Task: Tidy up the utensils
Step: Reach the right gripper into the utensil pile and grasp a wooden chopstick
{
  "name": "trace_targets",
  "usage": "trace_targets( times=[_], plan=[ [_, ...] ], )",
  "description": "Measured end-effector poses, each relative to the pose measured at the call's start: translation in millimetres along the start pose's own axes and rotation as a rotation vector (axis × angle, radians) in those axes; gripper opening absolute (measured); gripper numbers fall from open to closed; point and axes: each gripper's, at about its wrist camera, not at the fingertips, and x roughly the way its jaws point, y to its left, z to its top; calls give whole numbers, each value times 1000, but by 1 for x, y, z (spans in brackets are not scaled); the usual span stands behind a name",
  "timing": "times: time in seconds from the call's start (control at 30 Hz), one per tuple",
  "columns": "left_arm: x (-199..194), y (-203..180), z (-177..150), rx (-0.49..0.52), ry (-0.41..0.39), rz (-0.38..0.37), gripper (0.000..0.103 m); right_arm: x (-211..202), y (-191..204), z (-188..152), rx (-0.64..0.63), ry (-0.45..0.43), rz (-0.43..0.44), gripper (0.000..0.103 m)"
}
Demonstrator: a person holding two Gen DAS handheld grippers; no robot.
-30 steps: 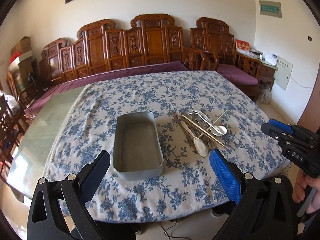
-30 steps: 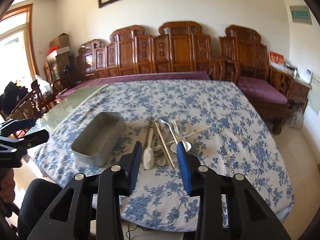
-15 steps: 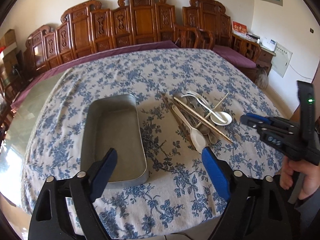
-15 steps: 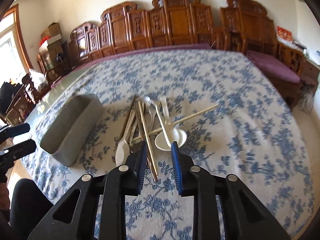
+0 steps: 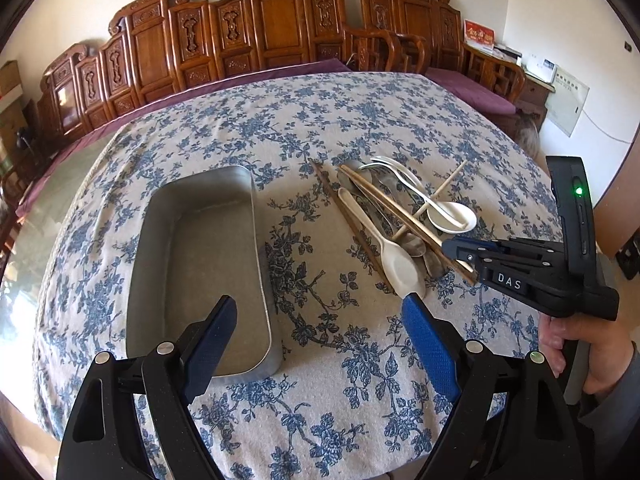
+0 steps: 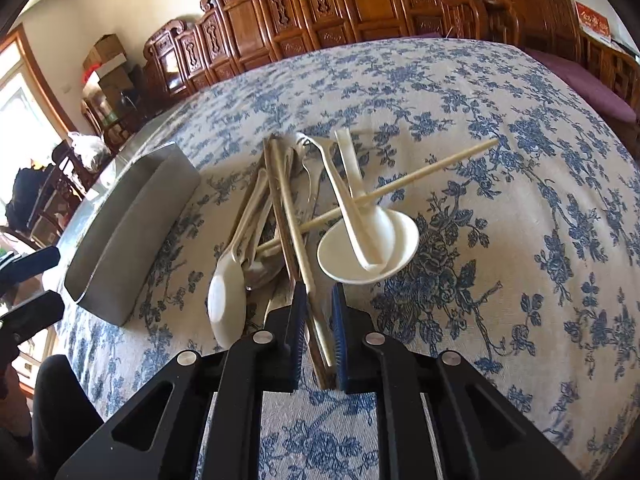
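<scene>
So the utensils are all dumped in one messy pile on the desk, which has a blue-flower cloth over it. In the pile: a couple of white plastic spoons, one long-handled white spoon lying bowl-toward-the-camera, a wide white soup spoon with another white handle resting in its bowl, some metal spoons half buried underneath, a brown chopstick at the left edge of the pile, a pale chopstick lying on top, and one more light chopstick crossing the lot at an angle. Left of the pile, apart from it, sits an empty grey metal tray, long side running away from the camera.

The right gripper is down at the near end of the pile. The ends of the pale chopstick and a darker one under it sit right between its blue fingers. The fingers are narrow and closing in; there's still a sliver of gap on each side from what I can see, so not clamped yet.

The left gripper hovers over the near end of the tray, fingers spread wide, nothing in them. Its left finger sits over the tray's near end, and the right finger tip is just beside the long white spoon's bowl, though I can't tell if it's touching.
</scene>
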Motion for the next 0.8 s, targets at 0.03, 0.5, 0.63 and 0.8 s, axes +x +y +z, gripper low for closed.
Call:
trace_targets(
  times=[0.03, 0.5, 0.63, 0.8],
  plan=[
    [1, -1, 1, 3, 1, 0, 82, -1, -1, 0, 0, 1, 3, 14],
    [28, -17, 19, 18, 24, -17, 71, -39, 1, 1, -31, -123, 56, 6],
    [48, -23, 30, 15, 50, -23, 58, -44, -1, 0, -36, -137, 64, 6],
    [77, -28, 44, 16, 87, -6, 46, -41, -2, -4, -44, -123, 47, 6]
  ],
)
